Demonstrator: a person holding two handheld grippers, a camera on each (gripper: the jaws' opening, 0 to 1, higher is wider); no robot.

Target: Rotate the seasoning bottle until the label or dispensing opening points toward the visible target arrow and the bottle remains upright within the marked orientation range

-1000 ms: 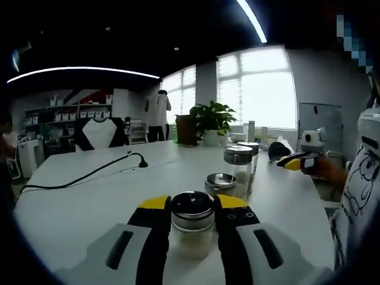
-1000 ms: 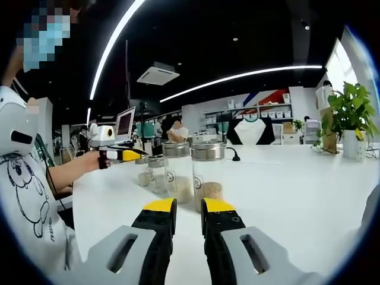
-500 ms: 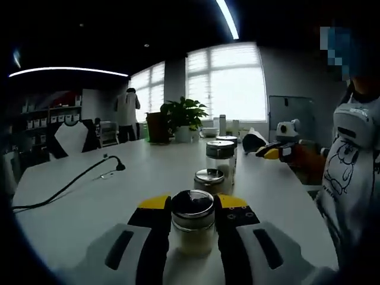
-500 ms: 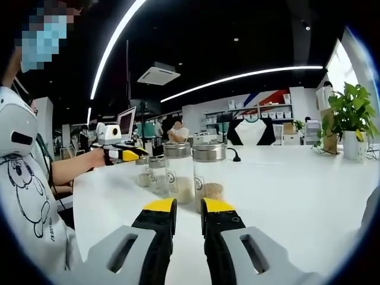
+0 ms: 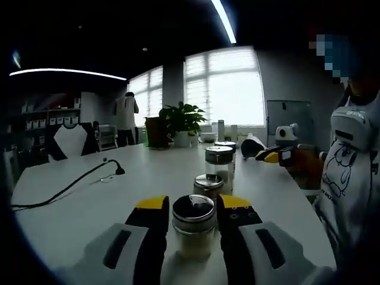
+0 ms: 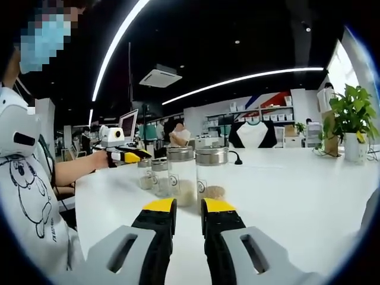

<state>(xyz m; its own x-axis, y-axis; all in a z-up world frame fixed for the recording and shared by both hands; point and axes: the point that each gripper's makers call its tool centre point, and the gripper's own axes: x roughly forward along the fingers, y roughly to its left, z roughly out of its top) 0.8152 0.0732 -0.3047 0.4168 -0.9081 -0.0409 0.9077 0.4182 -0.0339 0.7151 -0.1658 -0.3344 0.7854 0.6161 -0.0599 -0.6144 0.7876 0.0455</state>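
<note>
A small glass seasoning bottle (image 5: 193,231) with a shiny metal lid and pale contents stands upright on the white table (image 5: 119,202). It sits between the yellow-tipped jaws of my left gripper (image 5: 193,205), which press on its two sides. The left gripper (image 6: 127,155) also appears in the right gripper view, held out by a hand over the table's left side. My right gripper (image 6: 189,206) hovers low over the table with its jaws nearly together and nothing between them. The right gripper (image 5: 272,156) also appears at the right of the left gripper view.
A row of more jars stands beyond the held bottle: a small jar (image 5: 208,185), a tall jar (image 5: 219,161). The right gripper view has two tall jars (image 6: 212,172) (image 6: 181,175). A black cable (image 5: 71,184) crosses the table at left. A potted plant (image 5: 181,122) stands at the far end.
The left gripper view has swung, so the room slid leftward, while the bottle stayed between the jaws. In the right gripper view the left gripper drifted slightly right and up.
</note>
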